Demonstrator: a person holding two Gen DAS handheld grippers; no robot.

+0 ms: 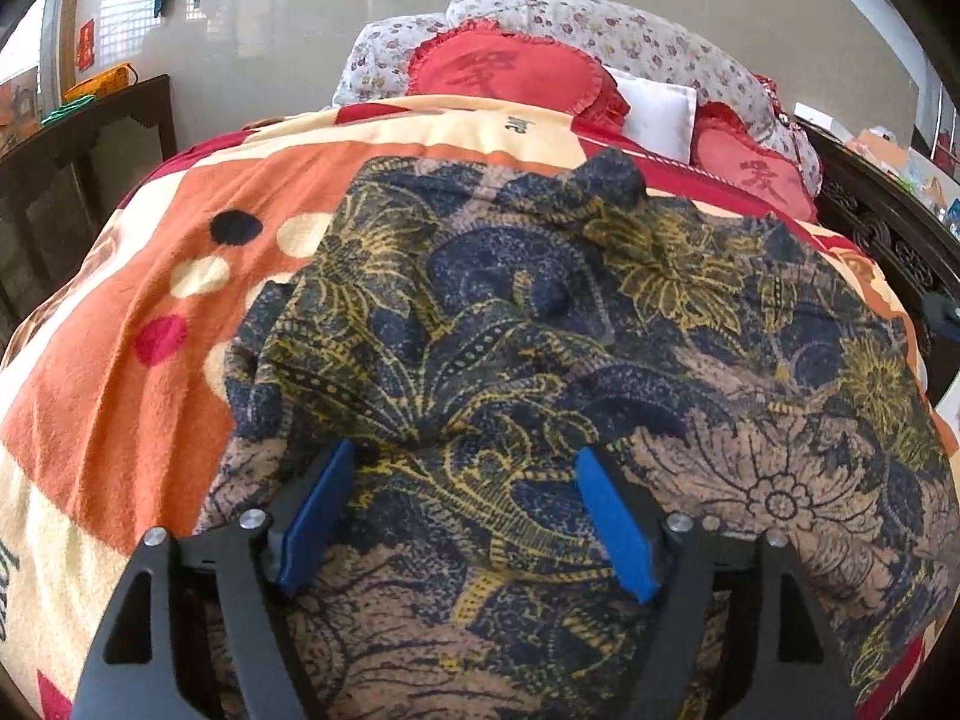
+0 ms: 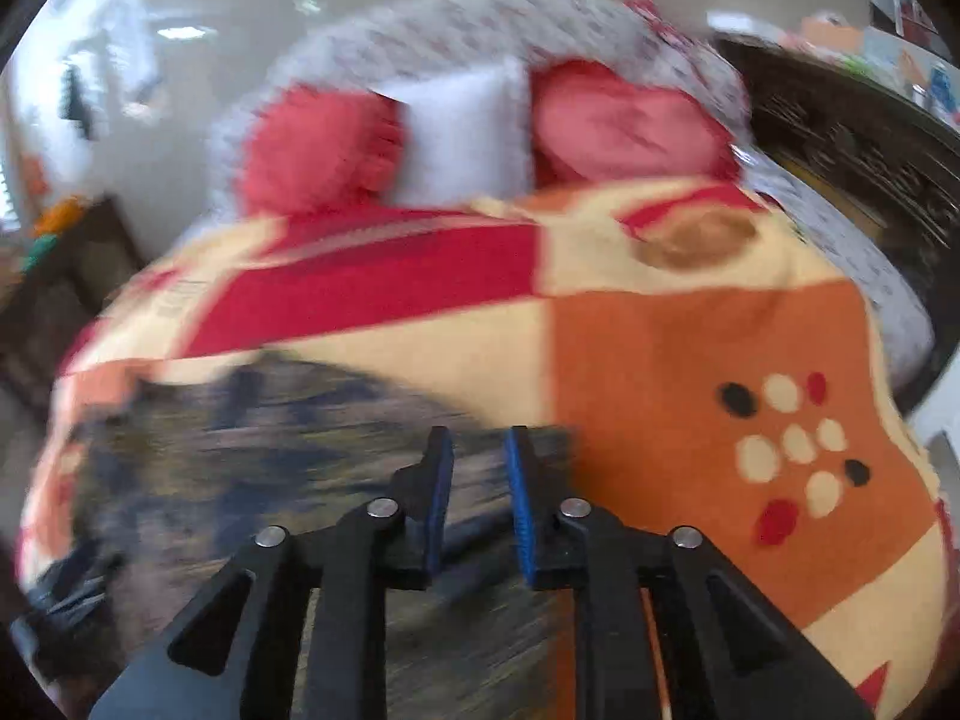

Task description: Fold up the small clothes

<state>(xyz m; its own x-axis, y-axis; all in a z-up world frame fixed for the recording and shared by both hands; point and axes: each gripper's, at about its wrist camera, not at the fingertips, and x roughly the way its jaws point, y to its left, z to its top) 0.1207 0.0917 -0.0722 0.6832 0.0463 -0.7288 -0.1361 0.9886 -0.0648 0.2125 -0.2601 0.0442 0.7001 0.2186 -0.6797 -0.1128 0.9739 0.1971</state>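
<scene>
A dark blue, yellow and tan floral garment (image 1: 540, 312) lies spread and rumpled on the orange, cream and red blanket (image 1: 138, 312) of a bed. My left gripper (image 1: 465, 453) is open, its blue pads apart just above a raised fold of the garment, holding nothing. In the blurred right wrist view the garment (image 2: 270, 450) lies at the lower left on the blanket (image 2: 690, 360). My right gripper (image 2: 477, 441) hangs over the garment's right edge with its blue pads a narrow gap apart and nothing between them.
Two red heart-shaped cushions (image 1: 510, 72) and a white pillow (image 1: 660, 108) lie at the head of the bed against floral bedding (image 1: 630, 24). A dark wooden cabinet (image 1: 78, 180) stands on the left. A dark carved bed frame (image 2: 852, 138) runs along the right.
</scene>
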